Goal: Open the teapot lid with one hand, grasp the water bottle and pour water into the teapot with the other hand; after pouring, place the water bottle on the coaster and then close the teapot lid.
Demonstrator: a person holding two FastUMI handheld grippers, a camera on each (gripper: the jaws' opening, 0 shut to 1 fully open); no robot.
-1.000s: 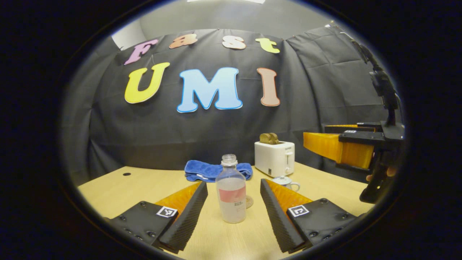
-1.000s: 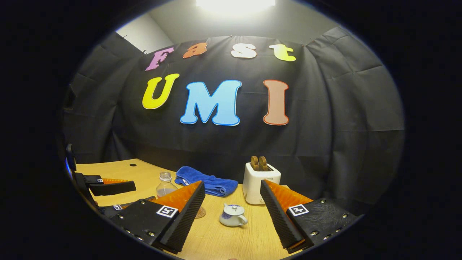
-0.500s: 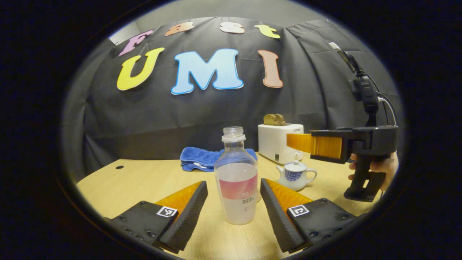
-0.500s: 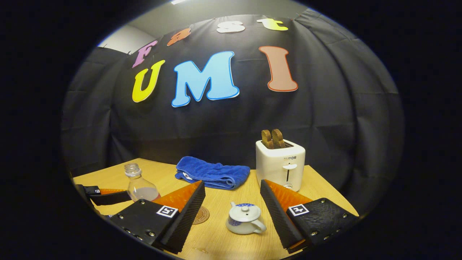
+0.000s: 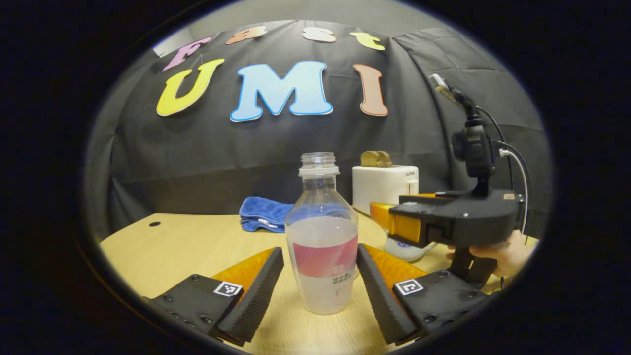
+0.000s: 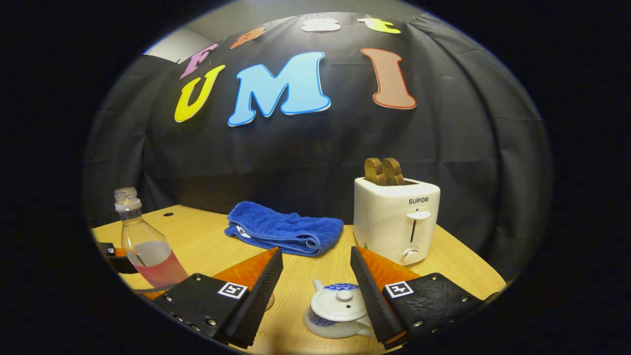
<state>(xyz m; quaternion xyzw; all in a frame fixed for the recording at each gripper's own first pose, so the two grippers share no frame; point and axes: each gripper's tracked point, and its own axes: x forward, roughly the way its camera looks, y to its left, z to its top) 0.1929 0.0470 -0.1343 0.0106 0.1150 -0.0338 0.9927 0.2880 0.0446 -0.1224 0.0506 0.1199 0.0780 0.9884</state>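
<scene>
In the left gripper view we see the left gripper with fingers spread wide around the uncapped water bottle, which stands upright on the desk; the fingers do not touch it. Its small label print we cannot read. In the right gripper view the right gripper is open above the lidded teapot. The white toaster shows the word "SUPOR".

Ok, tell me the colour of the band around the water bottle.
Pink-red, wrapped around the middle of the clear water bottle; clearest in the left gripper view.
</scene>
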